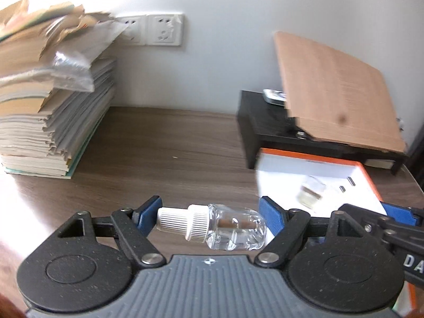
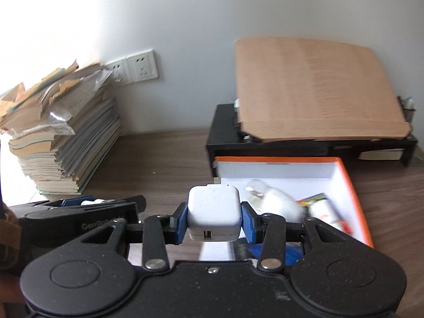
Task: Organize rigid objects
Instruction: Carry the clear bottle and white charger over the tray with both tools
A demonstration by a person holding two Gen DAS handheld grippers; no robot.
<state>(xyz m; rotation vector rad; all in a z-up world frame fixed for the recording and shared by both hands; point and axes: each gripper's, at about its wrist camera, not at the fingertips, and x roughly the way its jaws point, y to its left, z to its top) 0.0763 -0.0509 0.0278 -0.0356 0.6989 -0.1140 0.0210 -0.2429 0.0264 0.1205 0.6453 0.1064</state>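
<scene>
A clear glass dropper bottle (image 1: pixel 233 225) with a white ribbed cap lies crosswise in my left gripper (image 1: pixel 210 217). The gripper is shut on it, one blue pad on the cap end and the other on the base, above the wooden desk (image 1: pixel 164 153). In my right gripper (image 2: pixel 214 220), shut, sits a white square USB charger (image 2: pixel 213 209), port facing the camera, at the near left corner of a white box with an orange rim (image 2: pixel 278 169). The box (image 1: pixel 318 169) holds a small glass jar (image 1: pixel 311 192) and several other small items. Each gripper shows at the edge of the other's view.
A tall stack of books and papers (image 1: pixel 47 111) stands at the back left below wall sockets (image 1: pixel 161 30). A black desk riser (image 2: pixel 265 143) at the back right carries a leaning wooden board (image 2: pixel 315 90). Bare desk (image 2: pixel 159 164) lies between the stack and the box.
</scene>
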